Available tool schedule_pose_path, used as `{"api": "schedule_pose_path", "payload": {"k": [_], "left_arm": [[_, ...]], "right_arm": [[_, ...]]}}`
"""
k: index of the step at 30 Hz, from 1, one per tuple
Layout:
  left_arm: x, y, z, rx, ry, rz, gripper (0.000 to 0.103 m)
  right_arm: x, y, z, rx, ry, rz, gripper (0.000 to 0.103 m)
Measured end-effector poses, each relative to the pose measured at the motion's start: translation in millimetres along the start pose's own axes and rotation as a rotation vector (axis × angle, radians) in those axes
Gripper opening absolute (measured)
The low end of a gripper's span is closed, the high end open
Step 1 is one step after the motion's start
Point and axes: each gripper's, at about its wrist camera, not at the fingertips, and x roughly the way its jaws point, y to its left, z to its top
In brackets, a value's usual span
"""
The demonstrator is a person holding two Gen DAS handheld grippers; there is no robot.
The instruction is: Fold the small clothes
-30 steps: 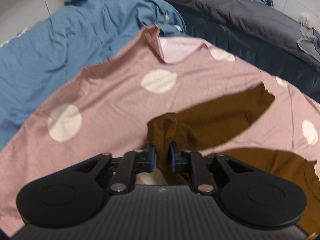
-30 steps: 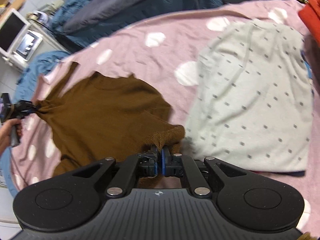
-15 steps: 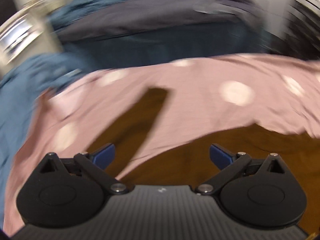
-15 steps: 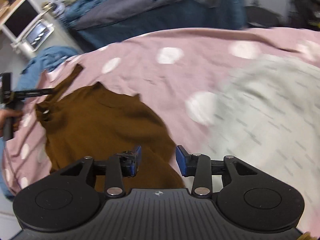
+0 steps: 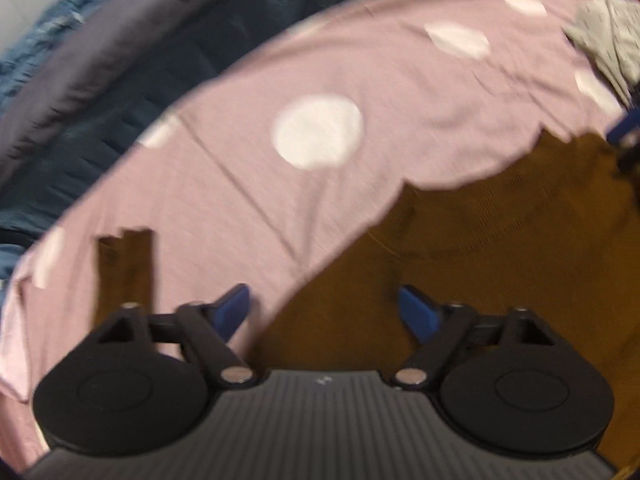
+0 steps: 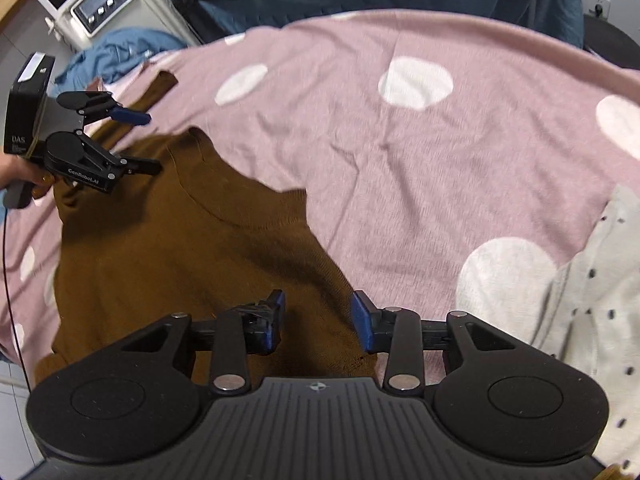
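A brown knit top (image 6: 168, 248) lies spread flat on the pink polka-dot blanket (image 6: 400, 152); it also shows in the left wrist view (image 5: 500, 248). One brown sleeve (image 5: 126, 268) stretches out to the left. My left gripper (image 5: 324, 312) is open and empty, over the top's left shoulder; it also shows in the right wrist view (image 6: 146, 142). My right gripper (image 6: 316, 316) is open and empty above the top's right edge.
A white speckled garment (image 6: 592, 320) lies on the blanket to the right. Dark blue and grey bedding (image 5: 120, 64) piles up behind the blanket. A blue cloth (image 6: 120, 52) and a white appliance (image 6: 108, 0) stand at the far left.
Both grippers have let go of the brown top and opened. The top has dropped flat onto the blanket. The left gripper has swung right, toward the top's body.
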Motion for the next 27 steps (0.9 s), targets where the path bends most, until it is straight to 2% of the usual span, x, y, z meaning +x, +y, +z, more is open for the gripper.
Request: {"api": "schedule_pose_path", "payload": {"k": [2, 3, 4, 5, 6, 8, 10, 12, 13, 16, 18, 19, 20, 21, 22, 24, 25, 26, 27], "left_arm": [[-1.0, -3.8, -4.3, 0.018, -0.037, 0.012, 0.076], [-0.7, -4.1, -5.3, 0.02, -0.037, 0.008, 0.071], [-1.7, -3.7, -5.6, 0.017, -0.041, -0.015, 0.055], [-2.8, -3.3, -4.1, 0.018, -0.042, -0.047, 0.046], [-3.6, -3.8, -2.4, 0.027, -0.042, -0.068, 0.033], [-4.1, -7.4, 2.1, 0.062, -0.032, -0.048, 0.025], [-3.5, -11.2, 9.1, 0.095, -0.023, -0.039, 0.01], [-4.1, -10.9, 13.6, 0.097, -0.029, -0.028, 0.005], [-4.7, -9.5, 16.8, 0.085, -0.038, -0.028, 0.005], [-7.6, -2.5, 26.2, 0.036, -0.064, -0.036, 0.005], [-6.2, -2.3, 30.8, 0.048, -0.056, -0.031, 0.005], [-4.9, -3.8, 32.1, 0.065, -0.047, -0.025, 0.005], [-4.2, -5.7, 32.8, 0.076, -0.043, -0.021, 0.005], [-4.0, -6.7, 32.6, 0.081, -0.042, -0.017, 0.005], [-4.2, -7.3, 31.9, 0.084, -0.042, -0.013, 0.005], [-3.8, -8.0, 30.4, 0.08, -0.043, -0.008, 0.005], [-3.6, -7.3, 29.9, 0.073, -0.043, -0.006, 0.005], [-3.2, -6.5, 30.0, 0.065, -0.046, -0.004, 0.005], [-3.6, -5.9, 30.3, 0.057, -0.048, -0.003, 0.005]], "right_arm": [[2.2, -0.6, -1.4, -0.012, 0.005, 0.0, 0.064], [1.4, -1.3, -1.4, -0.016, 0.005, 0.002, 0.063], [1.6, -0.9, -0.5, -0.02, 0.008, 0.005, 0.048], [1.4, -0.8, 0.3, -0.027, 0.011, 0.008, 0.017], [1.5, 0.0, 0.5, -0.038, 0.015, 0.0, 0.008], [-0.5, 1.0, 1.6, -0.057, 0.015, -0.018, 0.006], [-5.0, -1.4, 3.4, -0.047, -0.001, -0.006, 0.006], [-9.6, -0.7, 5.9, -0.056, -0.016, -0.002, 0.005], [-12.0, -0.5, 7.1, -0.06, -0.023, -0.008, 0.002], [-17.2, -5.0, 13.4, -0.052, -0.039, -0.035, 0.002], [-16.6, -9.9, 18.7, -0.046, -0.03, -0.005, 0.013], [-14.4, -11.6, 20.9, -0.035, -0.018, 0.006, 0.047], [-12.1, -11.5, 22.1, -0.029, -0.013, 0.002, 0.088], [-10.0, -9.8, 21.9, -0.038, -0.016, -0.01, 0.1], [-7.4, -8.1, 21.0, -0.054, -0.02, -0.018, 0.103], [2.3, -7.1, 19.4, -0.054, 0.017, -0.004, 0.088], [8.3, -7.0, 18.3, -0.049, 0.048, 0.023, 0.041], [12.3, -5.2, 16.7, -0.054, 0.073, 0.041, 0.006], [13.7, -2.3, 15.6, -0.071, 0.082, 0.036, 0.005]]}}
